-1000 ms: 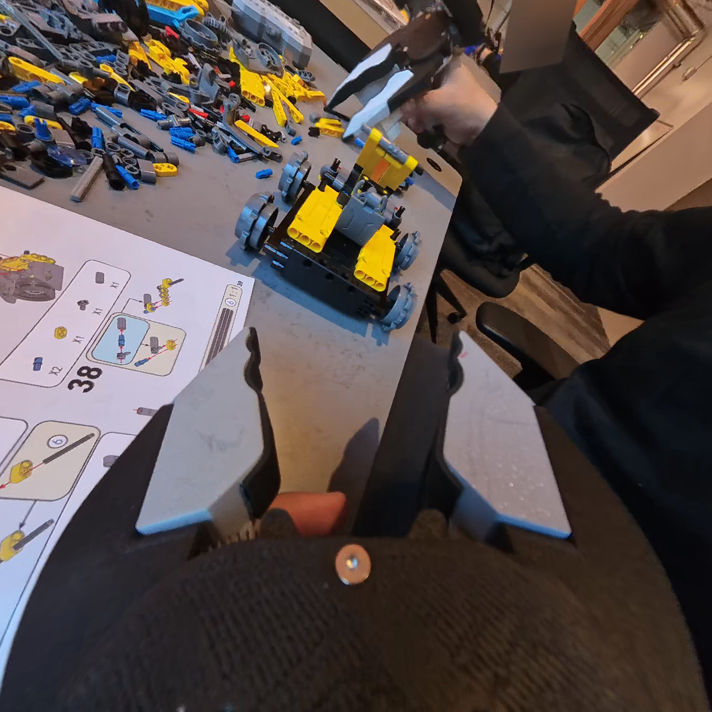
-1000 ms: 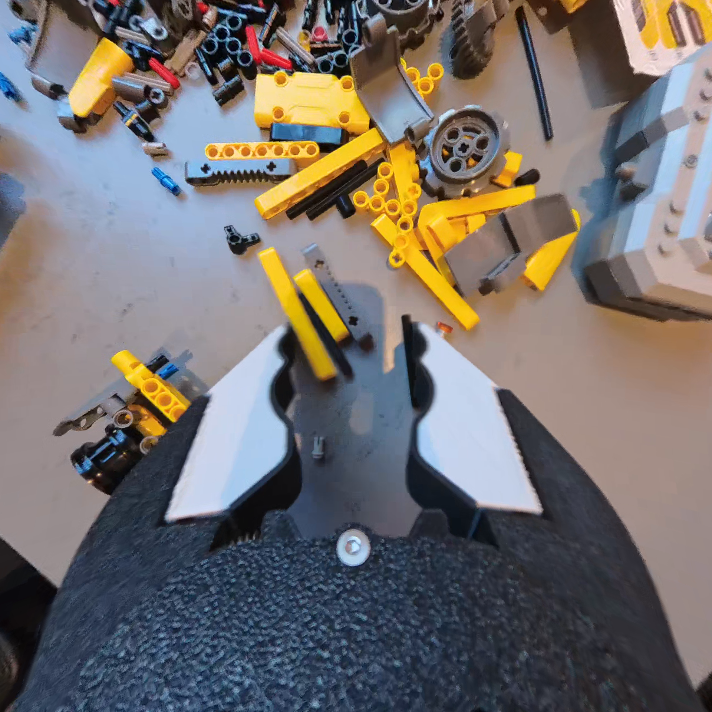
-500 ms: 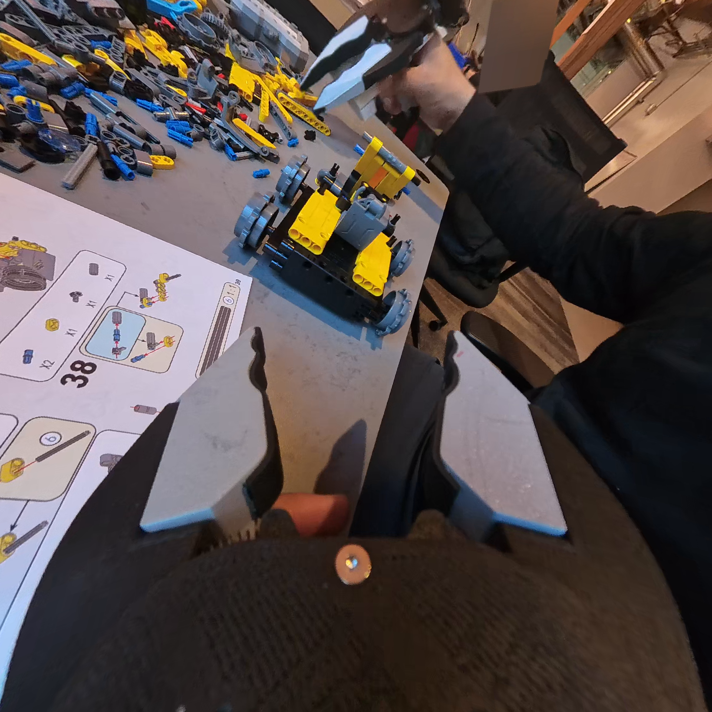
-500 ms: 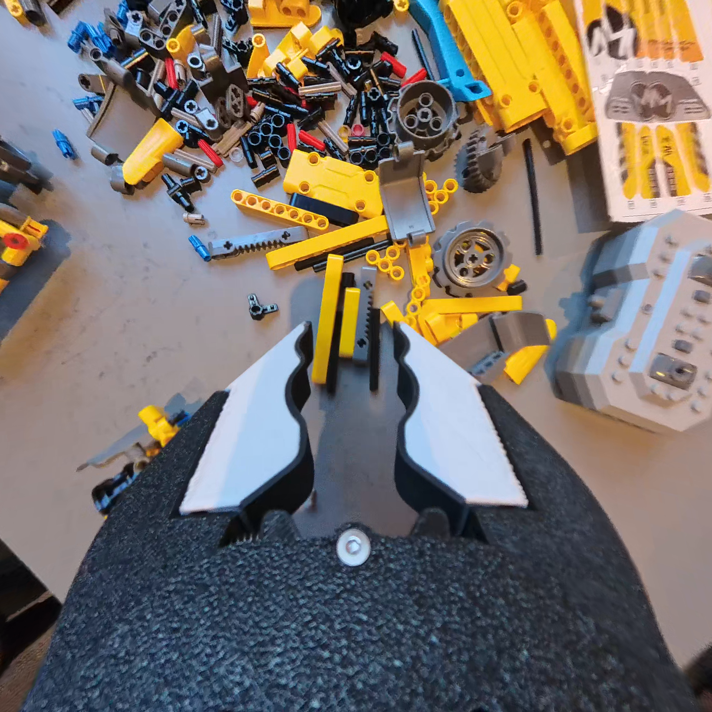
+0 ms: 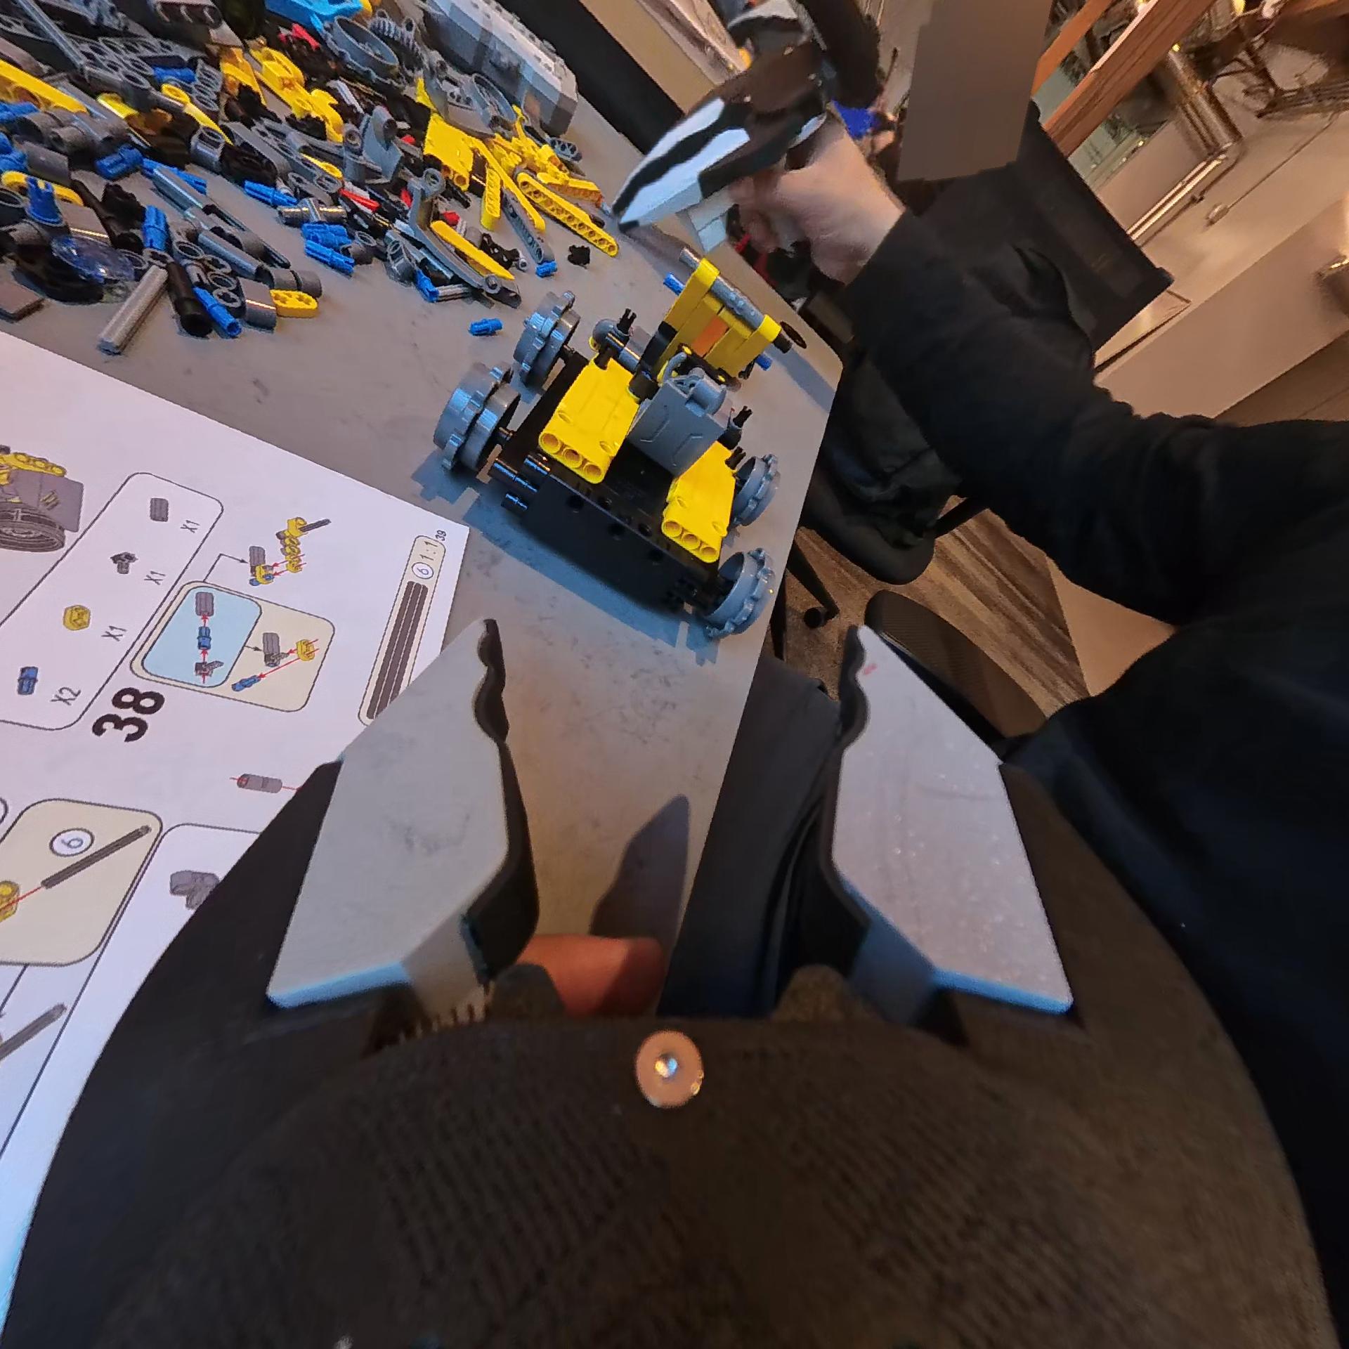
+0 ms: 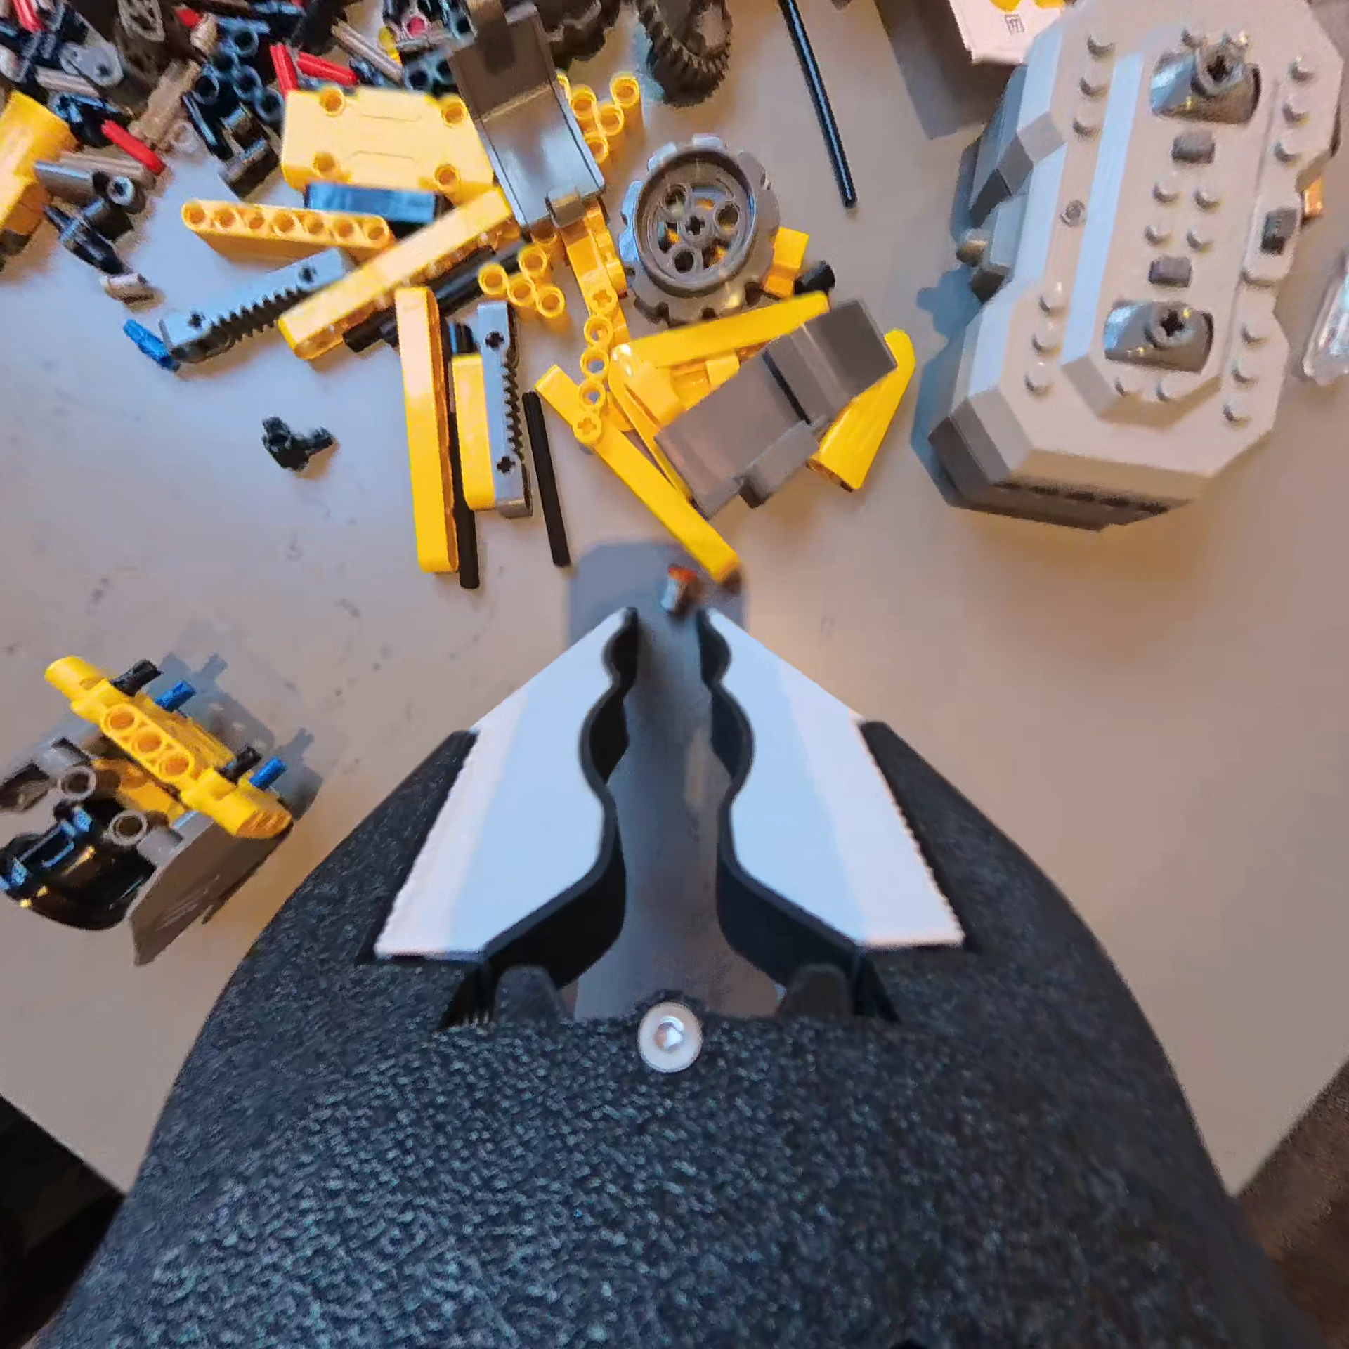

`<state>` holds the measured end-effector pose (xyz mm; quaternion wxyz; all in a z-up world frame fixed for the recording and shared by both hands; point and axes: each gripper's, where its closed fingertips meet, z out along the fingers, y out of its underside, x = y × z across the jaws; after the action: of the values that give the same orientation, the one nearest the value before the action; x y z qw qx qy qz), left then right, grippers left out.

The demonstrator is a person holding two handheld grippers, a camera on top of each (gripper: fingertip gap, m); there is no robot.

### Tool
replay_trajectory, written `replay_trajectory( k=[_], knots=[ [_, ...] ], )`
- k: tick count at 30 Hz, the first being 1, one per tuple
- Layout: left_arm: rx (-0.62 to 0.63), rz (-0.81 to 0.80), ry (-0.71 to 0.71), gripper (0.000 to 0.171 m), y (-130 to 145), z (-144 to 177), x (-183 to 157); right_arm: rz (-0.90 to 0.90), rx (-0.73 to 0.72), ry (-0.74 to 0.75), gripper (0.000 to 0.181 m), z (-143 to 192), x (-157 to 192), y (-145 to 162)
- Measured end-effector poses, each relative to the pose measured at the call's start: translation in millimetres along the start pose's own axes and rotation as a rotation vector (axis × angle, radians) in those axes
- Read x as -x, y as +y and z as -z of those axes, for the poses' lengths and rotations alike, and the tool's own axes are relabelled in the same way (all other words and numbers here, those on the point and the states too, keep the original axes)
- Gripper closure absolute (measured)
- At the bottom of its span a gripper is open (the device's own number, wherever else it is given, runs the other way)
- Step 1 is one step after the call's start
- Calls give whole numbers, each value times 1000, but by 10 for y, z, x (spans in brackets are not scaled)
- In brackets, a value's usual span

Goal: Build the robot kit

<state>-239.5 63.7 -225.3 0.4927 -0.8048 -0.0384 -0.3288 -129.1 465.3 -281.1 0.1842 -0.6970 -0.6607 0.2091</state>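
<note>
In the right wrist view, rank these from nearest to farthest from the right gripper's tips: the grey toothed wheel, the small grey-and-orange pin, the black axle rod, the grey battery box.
From the right gripper:
1. Small grey-and-orange pin, just ahead of the tips.
2. Black axle rod, ahead, slightly left.
3. Grey toothed wheel, farther ahead in the pile.
4. Grey battery box, far right.
The last two are nearly level.

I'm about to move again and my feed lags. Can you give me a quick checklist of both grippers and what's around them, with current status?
1. Left gripper open and empty: ok.
2. Right gripper empty: ok; jaws only narrowly apart.
3. Small grey pin lies just ahead of the right gripper's tips: ok.
4. Pin clear of the yellow beam beside it: cannot tell.
5. Part-built vehicle upright on its wheels: ok, though near the table edge.
6. Instruction booklet flat beside the left gripper: ok.
</note>
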Motion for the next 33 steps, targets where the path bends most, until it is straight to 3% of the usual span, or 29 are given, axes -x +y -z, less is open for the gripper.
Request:
replay_trajectory(
  k=[2, 4, 10, 19, 23, 29, 33],
  knots=[
    [4, 0, -5, 80, 4, -7, 5, 12, -6, -28, 180, -60, 48, -84],
    [5, 2, -7, 80, 6, -10, 10, 23, -4, -25, 181, -104, 62, -152],
    [-7, -8, -1, 81, -5, 2, -6, 25, -23, 18, 160, 60, 131, -162],
    [-30, -100, -11, 89, -3, 2, -74, -73, -446, 242, 139, 621, 173, -150],
    [-45, -146, -27, 91, -3, 12, -97, -162, -632, 240, 136, 735, 126, -138],
    [-73, -226, -76, 94, -5, 20, -113, -152, -724, 268, 146, 820, 133, -120],
    [-91, -252, -115, 95, -17, 18, -99, -189, -760, 193, 146, 857, 139, -124]
  ],
)
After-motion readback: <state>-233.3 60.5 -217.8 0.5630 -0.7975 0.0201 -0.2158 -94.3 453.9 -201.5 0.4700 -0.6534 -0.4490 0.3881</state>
